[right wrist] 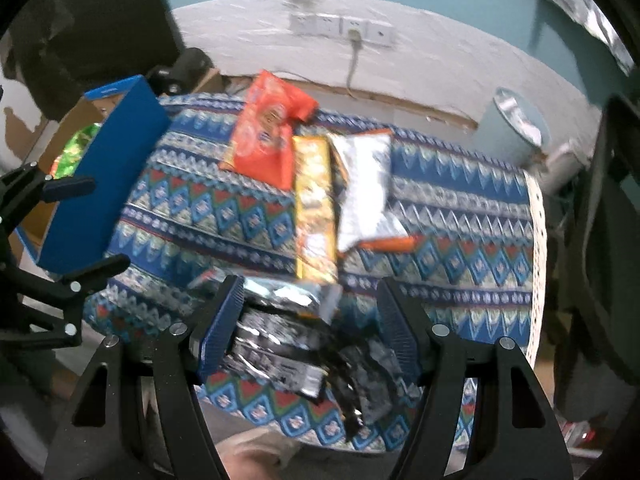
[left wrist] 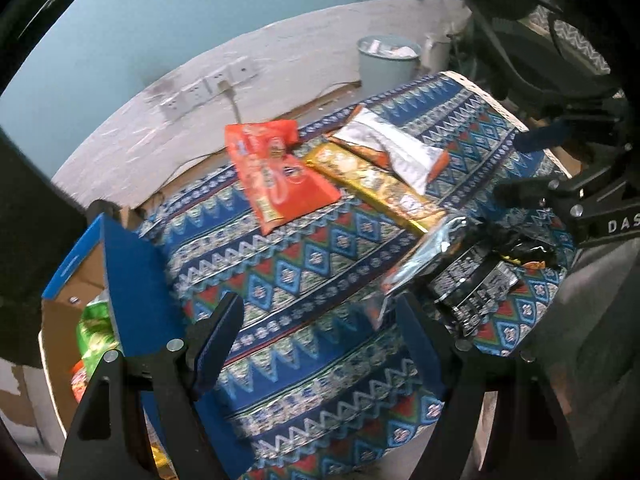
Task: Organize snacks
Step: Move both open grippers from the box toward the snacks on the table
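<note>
A: Far left, off table edge: open brown cardboard box w/ blue outer wall (left wrist: 132, 280), green crinkly snack bags (left wrist: 94, 332) inside, something red/orange below them.
B: Confirmed in rt view too: same box (right wrist: 108, 168), green bags (right wrist: 76, 148) visible over the rim.
A: Next: table under blue/red/white zigzag-patterned cloth (left wrist: 304, 280). Left gripper w/ blue-padded black fingers (left wrist: 316, 332) above bare cloth, fingers spread wide, nothing between.
B: Seen from rt cam at left edge (right wrist: 86, 224), jaws apart, just beside box wall.
A: Centre-back of cloth: flat orange-red plastic snack packet (left wrist: 276, 172), nearest the wall.
B: Same (right wrist: 268, 136). Rt of it, touching: long yellow-gold wrapped biscuit bar (right wrist: 314, 208), lengthwise toward cam.
A: Logged (left wrist: 376, 184). Then silver-white foil pouch w/ orange ends (left wrist: 396, 148), overlapping bar's far side.
B: Pouch (right wrist: 364, 188) lying partly on the bar. Confirmed.
A: Near edge, rt of centre: pile of black-and-silver foil sachets (left wrist: 472, 276), crumpled, some w/ silver side up.
B: Pile (right wrist: 288, 344) directly under right gripper, blue pads, black fingers (right wrist: 310, 336). Fingers spread either side of pile; contact w/ pads – can't tell, blur.
A: Rt gripper at my rt edge (left wrist: 536, 168), jaws apart.
B: Far rt, off table: pale grey-blue round bin (right wrist: 516, 128) w/ paper inside, by the white wall w/ sockets (right wrist: 340, 28).
A: Bin (left wrist: 388, 64) matched. Black chair parts (left wrist: 532, 40) beyond.
</note>
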{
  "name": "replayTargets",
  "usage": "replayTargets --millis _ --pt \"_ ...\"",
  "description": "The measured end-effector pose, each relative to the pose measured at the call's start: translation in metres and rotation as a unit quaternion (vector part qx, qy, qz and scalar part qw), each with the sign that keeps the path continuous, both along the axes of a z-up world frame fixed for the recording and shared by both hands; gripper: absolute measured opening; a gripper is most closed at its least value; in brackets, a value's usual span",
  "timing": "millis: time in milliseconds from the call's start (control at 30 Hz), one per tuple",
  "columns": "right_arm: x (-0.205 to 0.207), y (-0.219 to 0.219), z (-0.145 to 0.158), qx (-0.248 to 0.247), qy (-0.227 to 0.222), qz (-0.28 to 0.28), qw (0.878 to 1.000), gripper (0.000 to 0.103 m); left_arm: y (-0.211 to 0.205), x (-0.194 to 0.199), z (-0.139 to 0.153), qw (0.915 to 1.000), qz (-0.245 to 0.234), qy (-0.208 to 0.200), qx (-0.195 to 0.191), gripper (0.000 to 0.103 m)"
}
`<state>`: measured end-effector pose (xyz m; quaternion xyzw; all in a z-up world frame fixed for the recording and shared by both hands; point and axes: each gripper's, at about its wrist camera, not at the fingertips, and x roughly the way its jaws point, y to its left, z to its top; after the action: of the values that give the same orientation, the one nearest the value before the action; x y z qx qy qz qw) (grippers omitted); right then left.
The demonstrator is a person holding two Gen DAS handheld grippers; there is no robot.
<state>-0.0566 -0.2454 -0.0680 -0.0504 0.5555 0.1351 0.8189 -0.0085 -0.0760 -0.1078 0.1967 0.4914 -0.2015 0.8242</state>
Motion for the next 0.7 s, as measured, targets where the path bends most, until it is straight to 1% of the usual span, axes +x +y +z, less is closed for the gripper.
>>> replayTargets --millis 167,300,400,567,700 --pt "-0.006 -0.026 -0.023 0.005 0.032 -0.022 0.999 0.069 -0.014 0.007 -0.011 0.9999 -0.008 0.012 0.001 0.08" --pt "-0.009 -0.038 -0.037 0.012 0.055 -0.035 0.998 0.069 -0.022 0.012 -0.024 0.9995 -0.018 0.024 0.0 0.08" --pt "-0.01 -0.042 -0.047 0.012 0.071 -0.035 0.997 0.069 -0.027 0.015 -0.033 0.9993 -0.025 0.029 0.003 0.08" --pt "-0.012 -0.046 -0.07 0.011 0.102 -0.039 0.994 0.069 -0.041 0.025 -0.052 0.9979 -0.034 0.055 0.002 0.08" --pt "-0.013 -0.049 -0.088 0.007 0.132 -0.032 0.991 0.069 -0.051 0.029 -0.061 0.9964 -0.047 0.071 0.0 0.08"
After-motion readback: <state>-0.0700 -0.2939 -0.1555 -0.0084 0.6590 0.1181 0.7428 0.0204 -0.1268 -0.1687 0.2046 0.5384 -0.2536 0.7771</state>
